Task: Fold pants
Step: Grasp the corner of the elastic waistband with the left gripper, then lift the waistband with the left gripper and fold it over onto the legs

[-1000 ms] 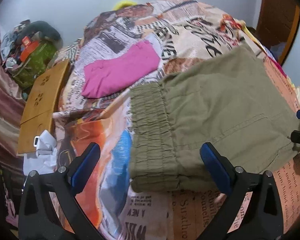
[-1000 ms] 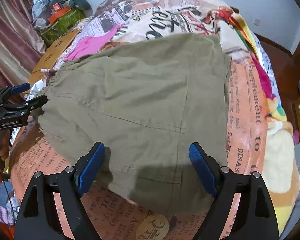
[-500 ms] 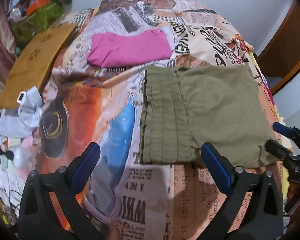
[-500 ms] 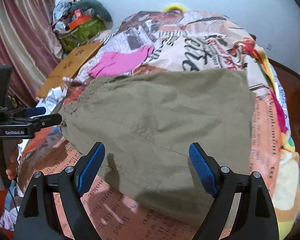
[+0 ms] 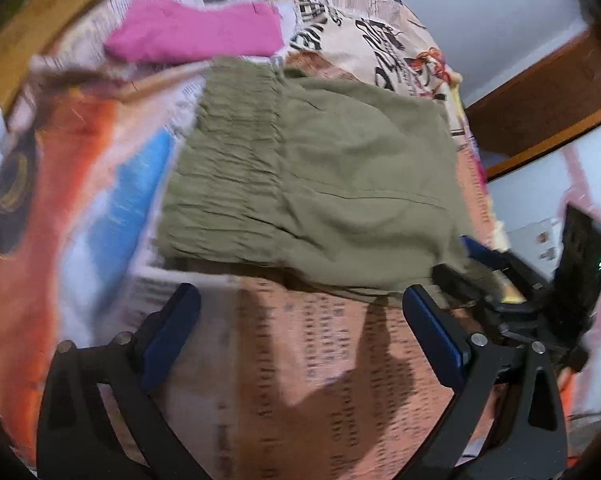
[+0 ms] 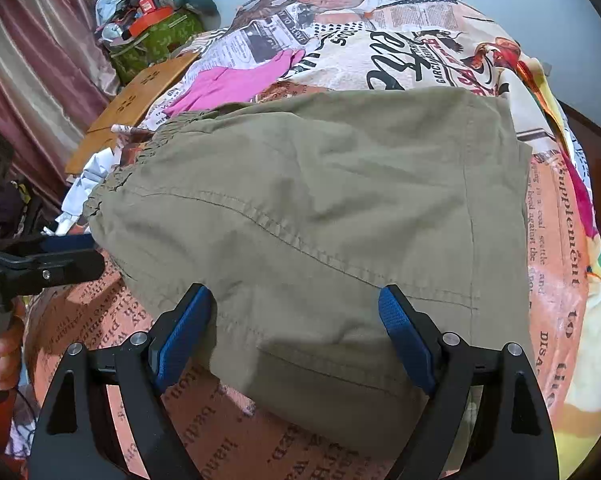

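Note:
Olive pants (image 6: 320,216) lie folded flat on a newspaper-print bedspread (image 6: 560,280), with the elastic waistband (image 5: 228,168) toward the left. My right gripper (image 6: 294,320) is open, and the near edge of the pants lies between its blue pads without being pinched. My left gripper (image 5: 300,320) is open too. It hovers over bare bedspread (image 5: 320,360) just in front of the pants (image 5: 340,184), and this view is motion-blurred. Each gripper shows in the other's view: the left gripper (image 6: 92,254) by the waistband end, the right gripper (image 5: 456,260) at the near right corner.
A folded pink garment (image 6: 228,84) lies beyond the pants. A wooden board (image 6: 140,88), crumpled white cloth (image 6: 88,184) and a heap of bags (image 6: 152,28) sit at the left by a curtain (image 6: 32,80). A hand (image 6: 4,356) holds the left gripper's handle. Brown wooden trim (image 5: 540,100) stands at the right.
The left gripper rolled and drew back from over the waistband to the sheet in front of the pants. The right gripper shifted slightly toward the near edge. Both stayed open.

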The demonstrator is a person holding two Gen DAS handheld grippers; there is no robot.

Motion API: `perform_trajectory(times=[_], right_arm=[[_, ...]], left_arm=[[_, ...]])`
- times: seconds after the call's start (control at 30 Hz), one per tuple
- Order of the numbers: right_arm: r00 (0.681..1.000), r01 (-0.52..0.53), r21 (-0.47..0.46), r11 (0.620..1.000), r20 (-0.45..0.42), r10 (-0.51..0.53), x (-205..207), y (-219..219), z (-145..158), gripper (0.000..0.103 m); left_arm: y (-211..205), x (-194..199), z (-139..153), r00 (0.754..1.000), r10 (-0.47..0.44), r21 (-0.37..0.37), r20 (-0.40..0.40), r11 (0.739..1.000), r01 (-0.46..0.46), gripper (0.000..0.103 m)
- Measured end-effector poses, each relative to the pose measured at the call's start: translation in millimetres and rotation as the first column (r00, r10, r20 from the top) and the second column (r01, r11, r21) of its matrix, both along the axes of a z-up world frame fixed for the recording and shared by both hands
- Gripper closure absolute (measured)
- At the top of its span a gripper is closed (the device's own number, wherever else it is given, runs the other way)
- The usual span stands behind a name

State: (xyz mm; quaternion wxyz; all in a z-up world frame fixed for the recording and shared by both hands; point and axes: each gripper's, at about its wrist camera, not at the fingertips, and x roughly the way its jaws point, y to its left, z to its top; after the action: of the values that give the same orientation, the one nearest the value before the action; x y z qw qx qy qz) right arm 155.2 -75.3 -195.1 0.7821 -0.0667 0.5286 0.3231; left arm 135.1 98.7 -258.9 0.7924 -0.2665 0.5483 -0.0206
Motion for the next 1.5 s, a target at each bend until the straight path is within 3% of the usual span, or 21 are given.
perform_trajectory(times=[0.2, 0.43, 0.47, 0.63, 0.8, 0.93, 1.03, 1.17, 1.27, 1.4, 1.5], right_arm=[[1.0, 0.01, 0.028, 1.0, -0.005, -0.01, 0, -3, -2, 0.019], [1.0, 0.011, 0.045, 0.999, -0.02, -0.011, 1, -4, -4, 0.017], [1.0, 0.011, 0.046, 0.999, -0.021, -0.01, 1, -4, -5, 0.017], [1.0, 0.011, 0.047, 0.999, -0.021, -0.01, 1, -5, -5, 0.017], [1.0, 0.012, 0.039, 0.999, -0.022, -0.011, 1, -6, -1, 0.017], [1.0, 0.021, 0.057, 0.998, -0.025, -0.019, -1, -13, 8, 0.019], [0.999, 0.041, 0.078, 0.996, -0.006, -0.041, -4, -21, 21, 0.018], [0.996, 0.082, 0.088, 0.993, 0.021, -0.084, -8, -38, 32, 0.018], [0.992, 0.12, 0.08, 0.99, 0.019, -0.122, -9, -51, 31, 0.018], [0.988, 0.157, 0.053, 0.986, -0.018, -0.156, -11, -65, 15, 0.018], [0.983, 0.172, 0.051, 0.984, -0.069, -0.169, -10, -71, 1, 0.019]], left_arm=[[4, 16, -6, 0.999, 0.021, -0.112, 0.034, 0.994, -0.017, 0.001], [15, 39, -13, 0.999, 0.037, -0.127, 0.014, 0.991, -0.035, 0.002], [17, 40, -13, 0.998, 0.054, -0.115, 0.015, 0.992, -0.052, 0.004], [20, 41, -10, 0.993, 0.12, -0.015, 0.021, 0.993, -0.12, 0.035], [24, 34, -6, 0.987, 0.151, 0.022, 0.053, 0.988, -0.152, 0.051], [21, 24, 6, 0.984, 0.145, 0.142, 0.106, 0.977, -0.16, 0.062], [19, 18, 14, 0.984, 0.122, 0.222, 0.131, 0.964, -0.149, 0.064], [22, 3, 25, 0.98, 0.115, 0.329, 0.164, 0.93, -0.165, 0.065], [23, -11, 38, 0.973, 0.11, 0.438, 0.203, 0.878, -0.191, 0.065], [20, -21, 55, 0.963, 0.09, 0.539, 0.253, 0.814, -0.217, 0.065], [12, -23, 68, 0.959, 0.049, 0.58, 0.28, 0.787, -0.209, 0.065]])
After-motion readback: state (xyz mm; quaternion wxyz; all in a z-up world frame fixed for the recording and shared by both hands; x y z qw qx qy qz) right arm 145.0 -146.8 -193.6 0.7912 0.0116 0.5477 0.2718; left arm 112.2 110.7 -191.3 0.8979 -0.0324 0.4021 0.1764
